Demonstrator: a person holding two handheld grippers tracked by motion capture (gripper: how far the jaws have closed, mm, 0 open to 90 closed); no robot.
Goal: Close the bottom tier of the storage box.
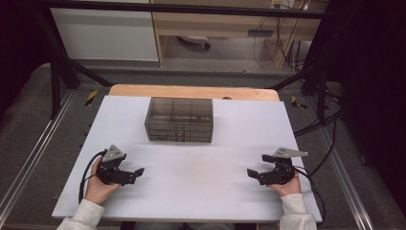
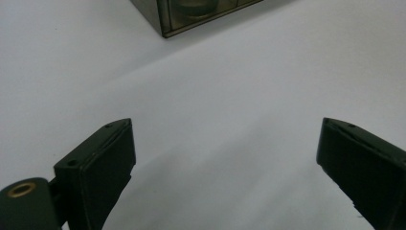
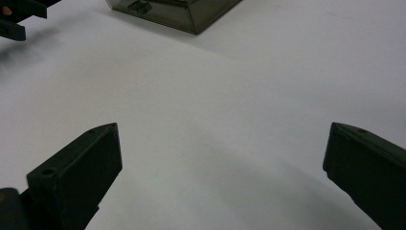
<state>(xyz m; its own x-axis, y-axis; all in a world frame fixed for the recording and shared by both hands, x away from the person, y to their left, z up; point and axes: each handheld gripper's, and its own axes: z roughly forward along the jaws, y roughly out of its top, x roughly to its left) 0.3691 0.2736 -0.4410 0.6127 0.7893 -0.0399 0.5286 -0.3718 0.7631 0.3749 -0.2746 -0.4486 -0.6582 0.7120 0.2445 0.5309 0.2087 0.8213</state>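
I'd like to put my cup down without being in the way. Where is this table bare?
Bare white board runs between the left gripper and right gripper, up to the smoky drawer box, and either side of that box. The board's near corners are taken by the hands.

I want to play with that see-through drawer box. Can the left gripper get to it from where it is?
Probably yes. The left gripper is open and holds nothing, and only bare white table lies between it and the drawer box, which stands farther back near the middle. It isn't touching the box yet.
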